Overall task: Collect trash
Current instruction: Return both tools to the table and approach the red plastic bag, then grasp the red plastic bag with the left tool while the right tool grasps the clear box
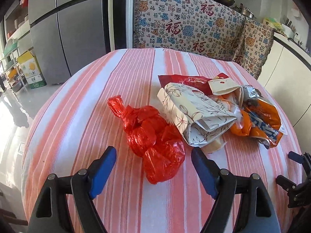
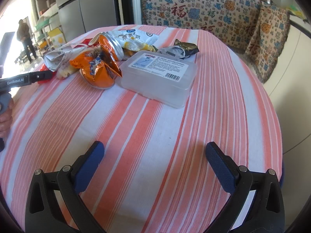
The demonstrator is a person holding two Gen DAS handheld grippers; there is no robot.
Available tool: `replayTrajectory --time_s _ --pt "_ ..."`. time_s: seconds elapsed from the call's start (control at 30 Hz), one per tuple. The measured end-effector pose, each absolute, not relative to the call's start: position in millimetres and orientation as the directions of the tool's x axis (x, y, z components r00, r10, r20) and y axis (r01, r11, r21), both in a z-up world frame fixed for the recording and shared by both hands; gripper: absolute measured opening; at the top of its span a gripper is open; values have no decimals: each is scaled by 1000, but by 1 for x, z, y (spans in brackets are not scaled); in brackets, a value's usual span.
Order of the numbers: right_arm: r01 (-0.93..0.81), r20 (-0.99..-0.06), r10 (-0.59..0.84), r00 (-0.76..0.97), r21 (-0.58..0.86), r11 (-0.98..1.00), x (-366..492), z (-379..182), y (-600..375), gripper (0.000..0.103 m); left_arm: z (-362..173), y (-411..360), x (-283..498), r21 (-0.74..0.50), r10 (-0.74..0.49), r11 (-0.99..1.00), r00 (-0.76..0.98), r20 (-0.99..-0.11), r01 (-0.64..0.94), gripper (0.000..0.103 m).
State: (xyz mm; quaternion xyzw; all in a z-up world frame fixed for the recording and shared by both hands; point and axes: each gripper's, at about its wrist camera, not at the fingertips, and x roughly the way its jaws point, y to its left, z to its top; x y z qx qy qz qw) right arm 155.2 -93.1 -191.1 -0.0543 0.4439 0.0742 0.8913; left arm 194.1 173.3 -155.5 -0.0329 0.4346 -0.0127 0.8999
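Observation:
A knotted red plastic bag (image 1: 153, 139) lies on the striped tablecloth (image 1: 116, 89). My left gripper (image 1: 153, 161) is open, its blue pads on either side of the bag's near end, not closed on it. Right of the bag lies a floral paper carton (image 1: 196, 114), an orange snack bag (image 1: 260, 120) and a dark red wrapper (image 1: 186, 80). In the right wrist view the orange snack bag (image 2: 97, 66), a white milk pouch (image 2: 134, 38), a clear plastic box (image 2: 161, 75) and a dark foil wrapper (image 2: 184, 48) lie ahead. My right gripper (image 2: 155, 155) is open and empty over bare cloth.
The round table's edge (image 2: 272, 104) drops off to the right. A patterned cloth (image 1: 186, 23) covers furniture behind the table. A grey fridge (image 1: 66, 29) and a shelf with boxes stand at the left. A person (image 2: 24, 38) stands far off at the left.

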Motion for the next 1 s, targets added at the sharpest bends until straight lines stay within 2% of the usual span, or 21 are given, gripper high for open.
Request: replayTrajectory --time_s 0.03,0.07,0.17,0.33,0.5,0.53,0.67,0.83,1.0 --pt "-180 -799 84 595 -31 983 155 -191 -93 103 -154 173 193 -69 -56 998 628 -776 4 66" --pt "-180 -799 84 595 -31 983 155 -191 -93 103 -154 173 194 -69 -63 997 626 -777 15 44" --pt "-180 -799 84 595 -31 983 155 -191 -93 103 -153 176 185 -75 -82 996 622 -779 37 40" --pt "-179 -799 84 596 -31 983 155 -191 -93 103 -146 181 147 -85 -120 993 614 -780 87 39" --pt "-179 -799 83 595 -31 983 155 -192 -93 103 -141 173 108 -101 -207 972 572 -794 211 42" --pt "-179 -799 83 595 -31 983 155 -192 -93 103 -141 170 103 -86 -198 973 574 -795 216 46" --pt "-178 -799 83 596 -31 983 155 -192 -93 103 -146 168 101 -76 -151 986 595 -789 148 76" --pt "-178 -799 83 596 -30 983 155 -192 -93 103 -161 165 116 -105 -123 992 573 -810 65 78" --pt "-177 -797 90 597 -21 984 157 -191 -95 103 -166 156 126 4 -5 1000 589 -808 14 81"
